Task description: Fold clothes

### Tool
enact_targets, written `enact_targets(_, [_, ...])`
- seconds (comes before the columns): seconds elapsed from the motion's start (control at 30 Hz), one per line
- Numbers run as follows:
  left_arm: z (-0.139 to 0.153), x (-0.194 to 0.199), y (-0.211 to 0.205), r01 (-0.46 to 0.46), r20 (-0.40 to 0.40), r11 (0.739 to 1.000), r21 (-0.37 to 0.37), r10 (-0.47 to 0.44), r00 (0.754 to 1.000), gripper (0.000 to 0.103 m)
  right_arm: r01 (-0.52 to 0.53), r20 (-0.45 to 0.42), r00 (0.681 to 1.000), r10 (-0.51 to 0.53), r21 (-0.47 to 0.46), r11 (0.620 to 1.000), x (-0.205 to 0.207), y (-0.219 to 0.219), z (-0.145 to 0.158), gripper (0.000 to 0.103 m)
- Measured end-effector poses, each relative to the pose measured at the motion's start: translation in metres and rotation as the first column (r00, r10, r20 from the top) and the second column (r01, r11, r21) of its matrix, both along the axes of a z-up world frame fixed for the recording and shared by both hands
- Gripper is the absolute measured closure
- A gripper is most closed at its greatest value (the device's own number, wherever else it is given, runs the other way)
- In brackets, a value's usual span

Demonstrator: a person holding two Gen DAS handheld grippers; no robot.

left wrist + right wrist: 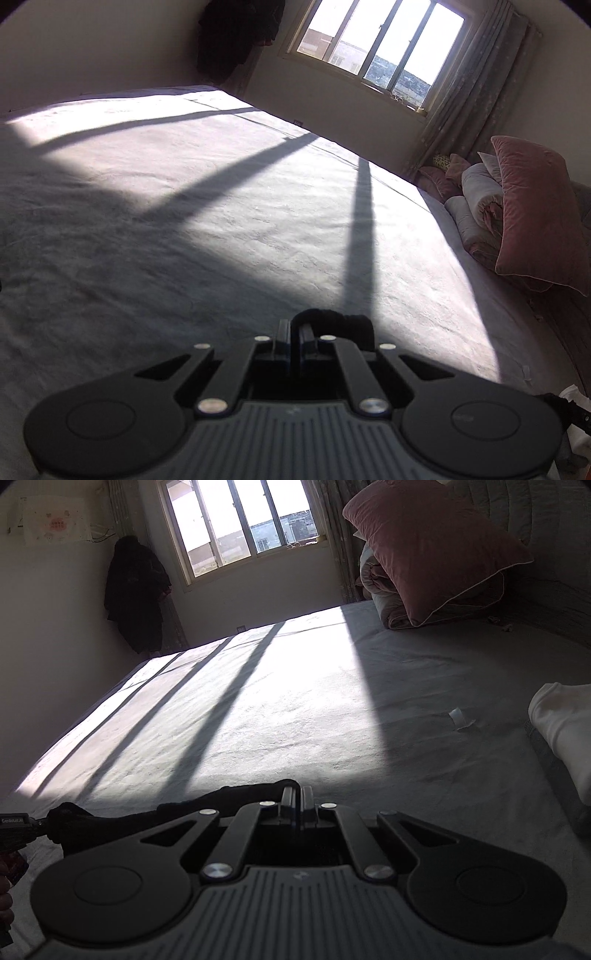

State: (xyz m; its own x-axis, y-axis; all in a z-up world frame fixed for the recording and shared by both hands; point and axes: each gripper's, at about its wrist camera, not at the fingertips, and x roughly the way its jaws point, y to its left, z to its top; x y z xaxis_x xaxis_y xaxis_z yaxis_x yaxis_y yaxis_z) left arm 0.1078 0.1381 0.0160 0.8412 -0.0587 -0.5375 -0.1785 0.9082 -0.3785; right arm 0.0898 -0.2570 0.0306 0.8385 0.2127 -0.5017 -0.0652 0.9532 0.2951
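Left claw point(295, 332) pinching one end of dark garment point(155, 812), right claw point(297, 801) clamping the other, cloth stretching between them just above the bed point(295, 701). Seemingly spreading before a fold; next calling for laying it flat, evenly tensioned.

Landmark: bed point(295, 701). My right gripper point(296, 799) sits over its near edge, pinching one end of the garment point(207, 803); the cloth runs left across the bed to my left gripper point(22, 829), clamped on the other end. Pillow point(432, 542) on rolled quilt point(384, 605), bed's far right. Window point(243, 524) beyond the bed. Hanging coat point(135, 590) far left. Folded cloth point(565, 720) on right edge.
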Motion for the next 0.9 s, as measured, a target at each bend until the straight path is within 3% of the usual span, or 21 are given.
enact_targets(0.17, [0.009, -0.008, 0.011, -0.059, 0.060, 0.998, 0.008, 0.059, 0.996, 0.100, -0.203, -0.022, 0.978, 0.209, 0.147, 0.968, -0.014, 0.019, 0.008, 0.102])
enact_targets(0.4, [0.020, -0.018, 0.027, -0.132, 0.109, 0.991, 0.007, 0.130, 0.985, 0.100, -0.468, -0.018, 0.865, 0.501, 0.332, 0.819, -0.028, 0.079, 0.014, 0.102])
enact_targets(0.63, [0.032, -0.034, 0.044, -0.173, 0.161, 0.984, 0.049, 0.164, 0.973, 0.100, -0.589, -0.045, 0.758, 0.651, 0.382, 0.712, -0.033, 0.149, 0.005, 0.102])
enact_targets(0.9, [0.035, -0.053, 0.071, -0.165, 0.159, 0.981, 0.107, 0.147, 0.976, 0.100, -0.668, -0.069, 0.651, 0.756, 0.420, 0.614, -0.036, 0.222, -0.008, 0.101])
